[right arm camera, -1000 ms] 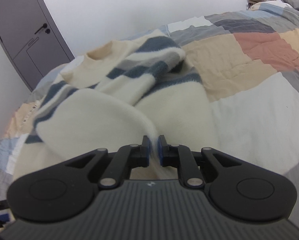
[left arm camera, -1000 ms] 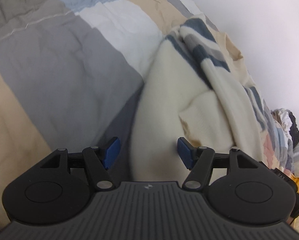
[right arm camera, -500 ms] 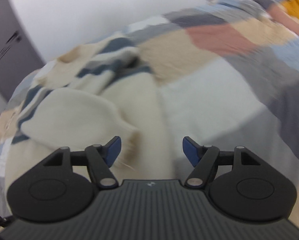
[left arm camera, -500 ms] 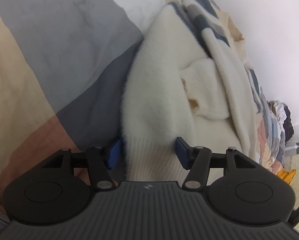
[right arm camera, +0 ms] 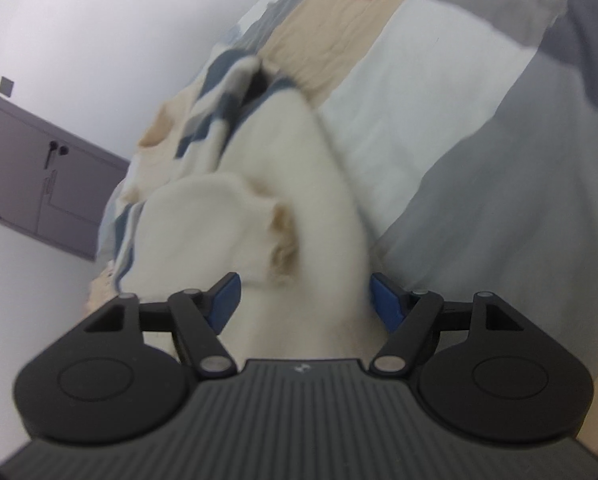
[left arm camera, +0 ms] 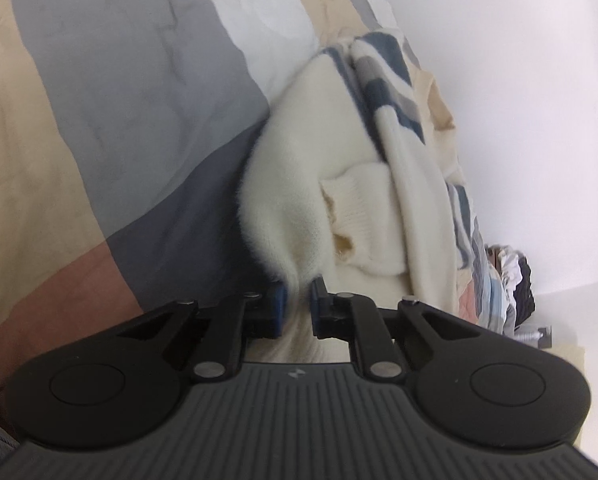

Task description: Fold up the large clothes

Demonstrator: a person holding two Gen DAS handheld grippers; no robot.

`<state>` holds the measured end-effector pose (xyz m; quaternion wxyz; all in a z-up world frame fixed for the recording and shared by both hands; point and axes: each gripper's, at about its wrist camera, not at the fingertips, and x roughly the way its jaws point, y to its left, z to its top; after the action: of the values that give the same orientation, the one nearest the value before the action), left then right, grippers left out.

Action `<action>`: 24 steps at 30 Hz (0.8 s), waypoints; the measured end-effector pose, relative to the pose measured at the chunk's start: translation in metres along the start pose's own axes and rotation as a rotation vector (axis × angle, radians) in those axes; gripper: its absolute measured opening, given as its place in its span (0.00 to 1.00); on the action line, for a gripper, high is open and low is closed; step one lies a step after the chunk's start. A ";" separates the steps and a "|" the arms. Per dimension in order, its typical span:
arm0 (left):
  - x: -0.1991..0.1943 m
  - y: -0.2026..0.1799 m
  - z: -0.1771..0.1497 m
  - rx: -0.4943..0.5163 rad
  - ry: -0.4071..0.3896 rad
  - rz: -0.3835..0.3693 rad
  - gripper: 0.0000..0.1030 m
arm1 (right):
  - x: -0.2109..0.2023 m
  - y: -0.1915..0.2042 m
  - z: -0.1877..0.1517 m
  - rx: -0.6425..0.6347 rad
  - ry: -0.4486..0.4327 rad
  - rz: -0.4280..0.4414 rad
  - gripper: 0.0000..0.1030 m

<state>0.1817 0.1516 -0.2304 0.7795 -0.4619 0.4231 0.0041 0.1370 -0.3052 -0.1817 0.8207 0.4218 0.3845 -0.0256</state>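
Observation:
A cream fluffy sweater with blue and grey stripes lies bunched on a patchwork quilt. A sleeve cuff is folded over its cream body. My left gripper is closing, and its blue pads pinch the sweater's near ribbed edge. In the right wrist view the same sweater runs away from me, blurred. My right gripper stands open, its fingers on either side of the cream fabric without pressing it.
The quilt spreads in grey, white, beige and pink patches to the right of the sweater. A white wall lies behind the bed, and a grey door is at the far left. A pile of other clothes lies at the bed's far end.
My left gripper went from open around the sweater's edge to pinching it. My right gripper let go of the fabric, opened wide and rolled while sliding along the sweater.

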 end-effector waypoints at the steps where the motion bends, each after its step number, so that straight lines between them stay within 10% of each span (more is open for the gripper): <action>1: 0.003 0.002 0.001 -0.022 0.011 0.003 0.14 | 0.001 0.001 -0.002 -0.003 -0.001 -0.010 0.72; 5: 0.014 0.008 0.006 -0.059 0.038 0.027 0.22 | 0.003 -0.006 -0.011 0.077 -0.031 -0.034 0.70; 9: 0.023 0.007 0.010 -0.085 0.020 0.041 0.60 | 0.011 -0.013 -0.013 0.120 -0.012 -0.008 0.67; 19: 0.048 0.002 0.022 -0.065 -0.004 0.041 0.62 | 0.026 0.001 -0.016 0.084 0.020 0.084 0.62; 24: 0.054 0.006 0.033 -0.110 0.026 -0.011 0.44 | 0.036 -0.001 -0.013 0.074 0.021 0.069 0.27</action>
<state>0.2354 0.1581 -0.2635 0.7475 -0.5065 0.4295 0.0171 0.1538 -0.2871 -0.2102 0.8010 0.4649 0.3771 -0.0073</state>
